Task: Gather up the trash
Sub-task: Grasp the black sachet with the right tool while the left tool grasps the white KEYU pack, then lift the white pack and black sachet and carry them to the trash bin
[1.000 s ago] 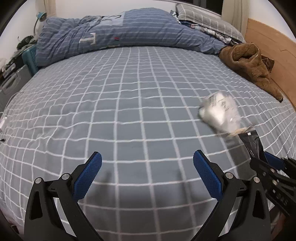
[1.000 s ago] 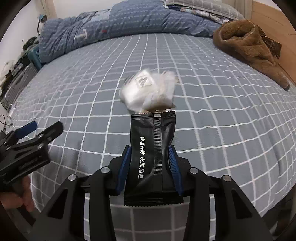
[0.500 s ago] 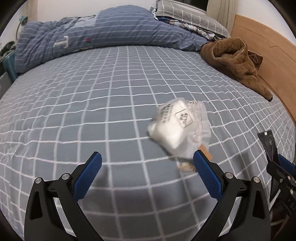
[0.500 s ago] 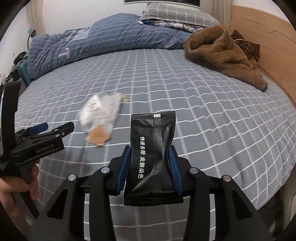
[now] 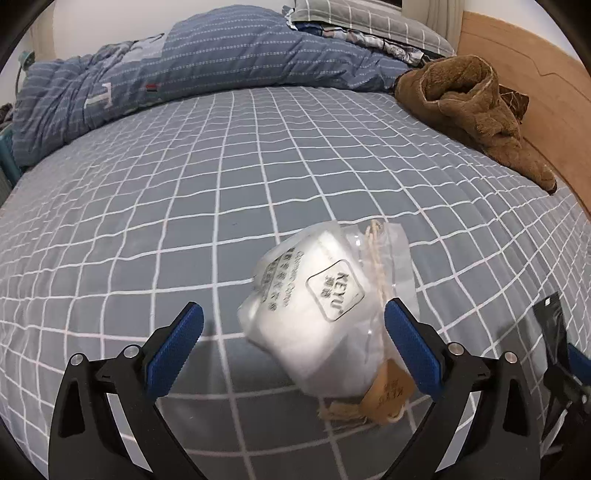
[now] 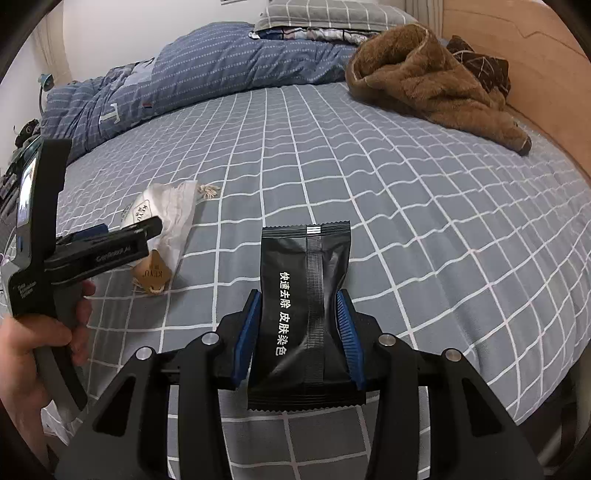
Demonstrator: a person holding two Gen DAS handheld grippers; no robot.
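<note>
A clear plastic bag (image 5: 317, 306) with white contents and a brown tag (image 5: 384, 395) lies on the grey checked bed (image 5: 221, 206). My left gripper (image 5: 293, 343) is open, its blue pads on either side of the bag, just above it. The bag also shows in the right wrist view (image 6: 166, 218), partly behind the left gripper (image 6: 110, 243). My right gripper (image 6: 301, 332) is shut on a black sachet (image 6: 304, 302) with white print, held above the bed. The sachet's top shows at the right edge of the left wrist view (image 5: 552, 328).
A brown fleece garment (image 5: 476, 110) lies at the bed's far right by the wooden headboard (image 5: 535, 74). A rumpled blue quilt (image 5: 192, 70) and pillow (image 5: 365, 18) lie along the far side. The bed's near edge drops off at the right (image 6: 546, 387).
My left gripper has moved toward the plastic bag, which now sits between its open fingers. The right gripper has drawn back to the right, still holding the sachet.
</note>
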